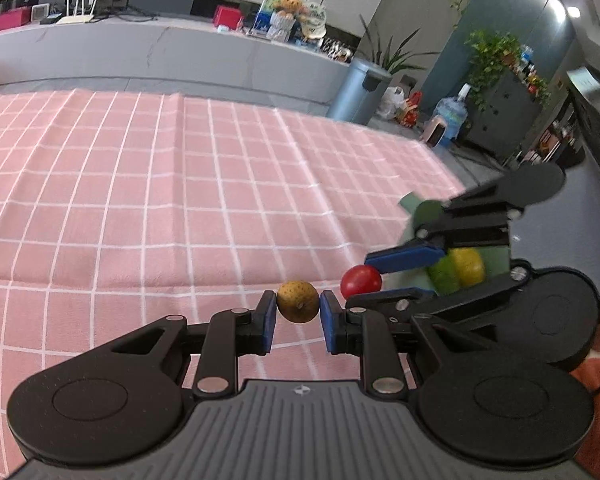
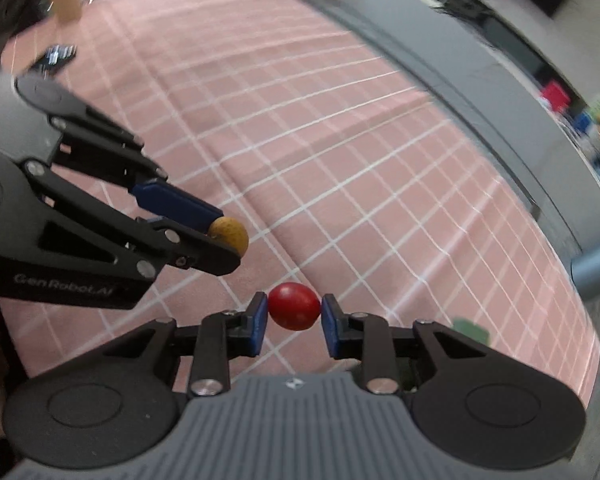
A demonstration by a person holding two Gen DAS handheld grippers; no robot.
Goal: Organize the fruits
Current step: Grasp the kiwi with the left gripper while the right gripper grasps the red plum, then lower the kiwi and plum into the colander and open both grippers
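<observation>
My left gripper [image 1: 298, 308] is shut on a small brown-yellow fruit [image 1: 297, 301] and holds it above the pink checked tablecloth [image 1: 160, 200]. My right gripper [image 2: 294, 312] is shut on a small red fruit [image 2: 294, 306]. The two grippers are close together: the right one shows in the left wrist view [image 1: 370, 280] with the red fruit [image 1: 361, 280], the left one in the right wrist view [image 2: 228, 236] with the brown fruit [image 2: 230, 234]. A green fruit [image 1: 444, 276] and a yellow fruit [image 1: 468, 266] lie on a green tray [image 1: 494, 258] behind the right gripper.
A grey counter [image 1: 180, 52] with boxes and a router runs behind the table. A grey bin [image 1: 356, 92], plants and a water bottle [image 1: 452, 114] stand to the right. A dark object [image 2: 56, 56] lies on the cloth's far left corner.
</observation>
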